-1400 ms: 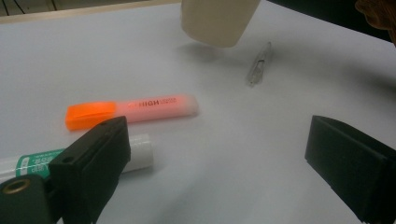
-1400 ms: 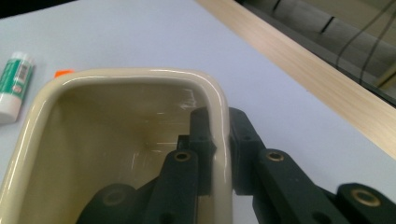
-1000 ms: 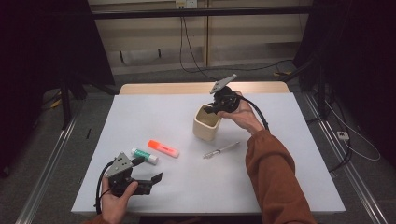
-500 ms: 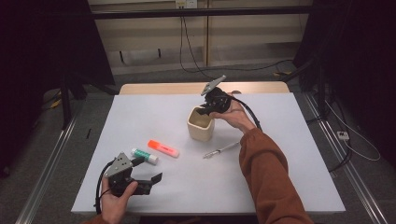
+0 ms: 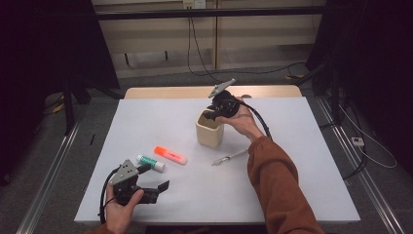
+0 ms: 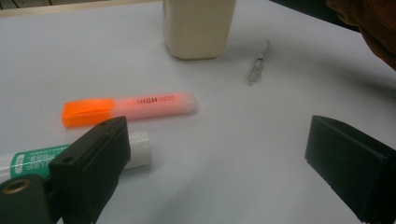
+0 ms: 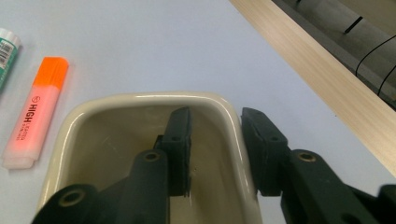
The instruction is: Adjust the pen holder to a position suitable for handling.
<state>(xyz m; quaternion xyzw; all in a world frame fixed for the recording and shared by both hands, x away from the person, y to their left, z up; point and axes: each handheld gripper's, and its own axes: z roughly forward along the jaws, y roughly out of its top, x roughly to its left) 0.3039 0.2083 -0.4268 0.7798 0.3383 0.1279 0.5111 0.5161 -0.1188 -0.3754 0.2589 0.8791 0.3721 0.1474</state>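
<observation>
A cream square cup (image 5: pixel 210 131) stands upright mid-table. My right gripper (image 5: pixel 213 115) reaches down over its far rim; in the right gripper view one jaw is inside the cup (image 7: pixel 140 99) and the other outside, straddling the wall. Those jaws have just been opening, and the inner pad stands off the wall, so my right gripper (image 7: pixel 217 114) is open. My left gripper (image 5: pixel 155 178) rests open at the front left with nothing between its jaws (image 6: pixel 219 140). Ahead of it lie an orange highlighter (image 6: pixel 130 106) and a green-and-white tube (image 6: pixel 135 149).
A thin clear pen (image 5: pixel 230 157) lies right of the cup, near the orange sleeve (image 5: pixel 272 180). The white table top (image 5: pixel 302 146) has a wooden strip (image 5: pixel 175 92) along its far edge. Dark floor and cables surround the table.
The right hand slid the cup a little to the left, then its jaws parted on the rim. The left hand and its gripper have stayed put.
</observation>
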